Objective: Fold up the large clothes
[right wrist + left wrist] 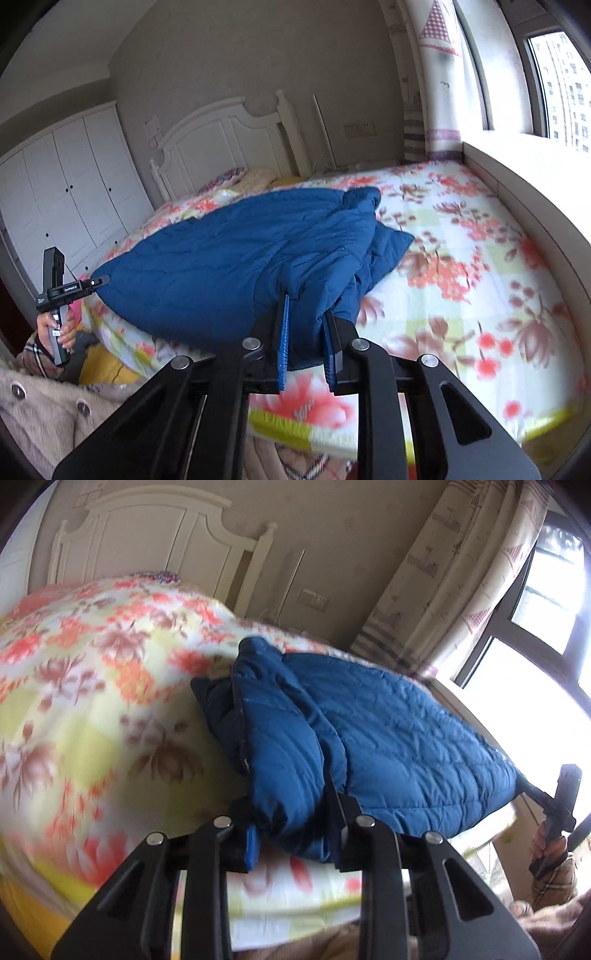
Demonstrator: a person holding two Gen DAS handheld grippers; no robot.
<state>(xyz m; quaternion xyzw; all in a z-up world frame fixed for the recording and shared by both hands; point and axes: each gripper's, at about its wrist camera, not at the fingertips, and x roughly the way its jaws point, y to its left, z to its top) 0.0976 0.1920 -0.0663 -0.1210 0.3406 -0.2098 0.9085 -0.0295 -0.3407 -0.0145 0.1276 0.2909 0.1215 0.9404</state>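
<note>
Blue quilted jacket [229, 258] near bed [461, 236] edge; left claw [291, 834], right claw [306, 343] each clamp hem.

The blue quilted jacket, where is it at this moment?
The blue quilted jacket lies on the floral bedspread near the bed's foot, its near edge gripped by the left gripper and right gripper.

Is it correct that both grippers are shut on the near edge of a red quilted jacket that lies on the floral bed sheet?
Not quite: the quilted jacket is blue, not red, as both wrist views show. The rest holds: the left gripper and the right gripper are each shut on its near edge, and it lies on the floral bed sheet.
</note>
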